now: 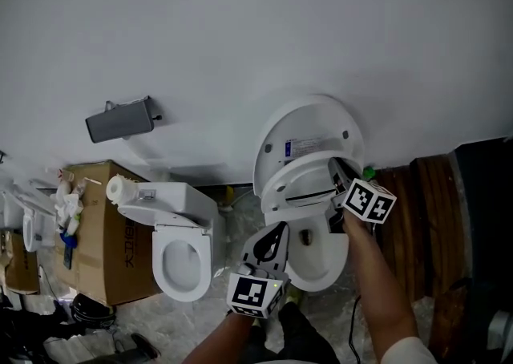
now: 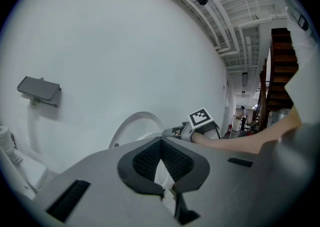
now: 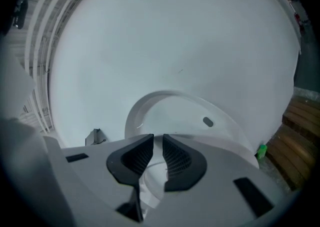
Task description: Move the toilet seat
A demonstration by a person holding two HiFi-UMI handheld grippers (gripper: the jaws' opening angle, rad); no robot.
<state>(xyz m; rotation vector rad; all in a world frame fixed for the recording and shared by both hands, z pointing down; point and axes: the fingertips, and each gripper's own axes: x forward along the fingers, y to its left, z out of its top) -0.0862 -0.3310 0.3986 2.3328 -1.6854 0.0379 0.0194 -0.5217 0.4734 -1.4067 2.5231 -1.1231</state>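
Right gripper (image 1: 334,168): jaws drawn to a narrow slit, pinching the right-hand rim of the toilet seat (image 1: 298,183). In the right gripper view (image 3: 158,138) white seat material shows in the slit and beneath the pads. A bare forearm (image 1: 375,274) runs up to this gripper from the lower edge of the head view.

Left gripper (image 1: 279,232): jaws pressed together at the tips, nothing held. The left gripper view (image 2: 161,143) shows the pads meeting at their far end, with only white ground visible behind them. It hangs just over the left rim of the bowl (image 1: 319,270), apart from the seat.

Toilet seat: hinged at the rear of the right-hand toilet and tilted partway up, its front edge clear of the bowl and its back short of the lid (image 1: 309,126). The lid stands upright against the white wall (image 1: 256,26), with a label on its inner face.

Surroundings:
- A small green object (image 1: 369,171) sits at the right side of that toilet, by the dark wooden boards (image 1: 421,218).
- A second toilet (image 1: 183,262) stands well to the left, bowl uncovered.
- A cardboard box (image 1: 100,246) is just beside it, further left.
- A grey holder (image 1: 120,119) is fixed to the wall above the box.
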